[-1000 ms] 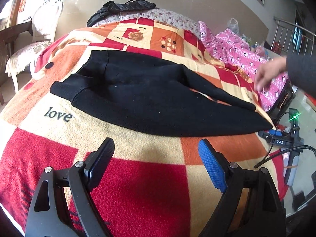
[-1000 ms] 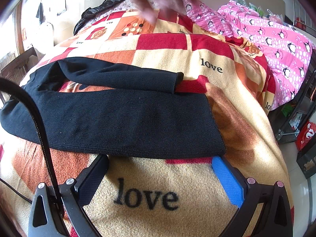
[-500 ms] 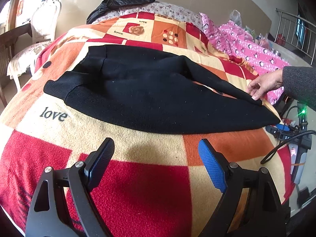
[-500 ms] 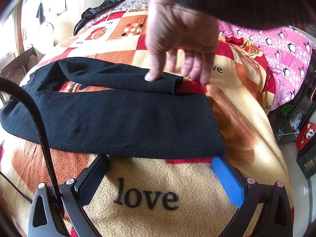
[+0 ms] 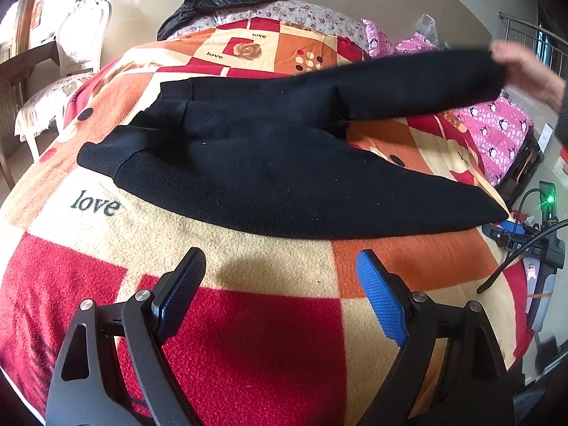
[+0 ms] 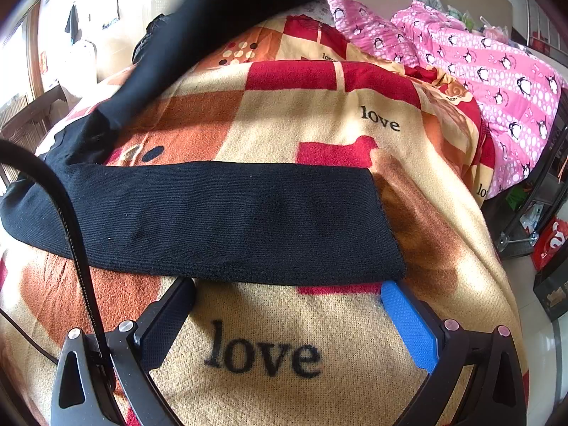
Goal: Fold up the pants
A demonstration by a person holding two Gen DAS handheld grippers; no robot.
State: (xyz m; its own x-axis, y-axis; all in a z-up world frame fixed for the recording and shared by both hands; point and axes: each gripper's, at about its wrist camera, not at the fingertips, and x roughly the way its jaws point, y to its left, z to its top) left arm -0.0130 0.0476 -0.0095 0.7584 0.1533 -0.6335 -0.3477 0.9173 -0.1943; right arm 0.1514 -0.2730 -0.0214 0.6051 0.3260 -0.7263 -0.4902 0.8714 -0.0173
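Black knit pants [image 5: 269,163] lie on a checked "love" blanket [image 5: 248,319], waistband to the left. A bare hand [image 5: 525,67] holds the far leg [image 5: 419,85] up in the air by its cuff. The near leg [image 6: 220,220] lies flat, its cuff just in front of my right gripper [image 6: 287,301], which is open and rests on the blanket. The lifted leg [image 6: 213,28] hangs across the top of the right wrist view. My left gripper [image 5: 280,273] is open and empty, short of the near edge of the pants.
A pink penguin quilt [image 6: 497,71] lies along the right side of the bed. The right gripper's body and cable [image 5: 522,241] sit at the bed's right edge. A white chair [image 5: 71,64] stands at the left. A black garment [image 5: 220,0] lies at the head of the bed.
The bare hand took the far leg's cuff and lifted that leg off the blanket. Both grippers stayed open and barely moved.
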